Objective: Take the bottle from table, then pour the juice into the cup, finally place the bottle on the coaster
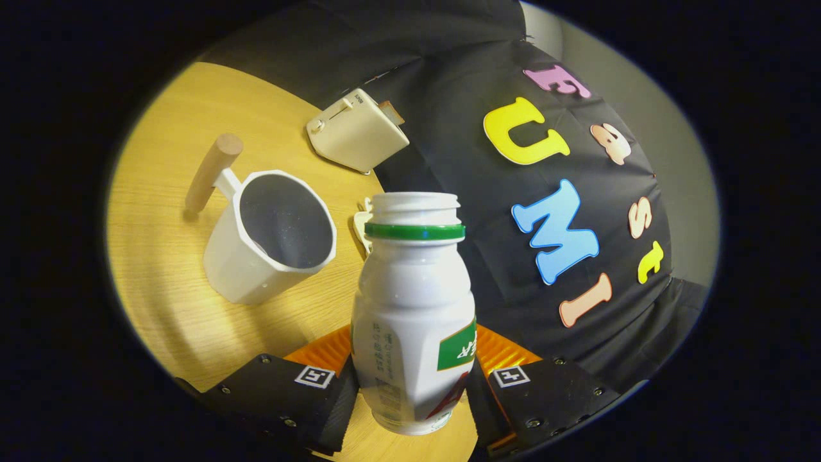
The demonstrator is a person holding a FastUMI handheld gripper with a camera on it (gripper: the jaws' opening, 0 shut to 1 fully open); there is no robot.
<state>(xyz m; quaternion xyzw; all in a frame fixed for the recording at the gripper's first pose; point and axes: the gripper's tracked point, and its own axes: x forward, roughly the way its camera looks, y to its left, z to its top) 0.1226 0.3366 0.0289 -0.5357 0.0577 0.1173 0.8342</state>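
My gripper [410, 378] is shut on a white plastic bottle [414, 308] with a green neck ring and an open mouth. Both fingers press on its lower body, and the bottle is lifted and tilted over the wooden table [167, 256]. A white cup [269, 240] with a wooden handle stands beyond the fingers to the left, its dark inside open toward me. The bottle's mouth is to the right of the cup's rim, apart from it. A small pale object [362, 228], partly hidden, lies just behind the bottle's neck.
A cream toaster [356, 131] with a slice in its slot stands at the table's far edge, beyond the cup. The booth's black cloth wall hangs to the right of the bottle, close behind the table.
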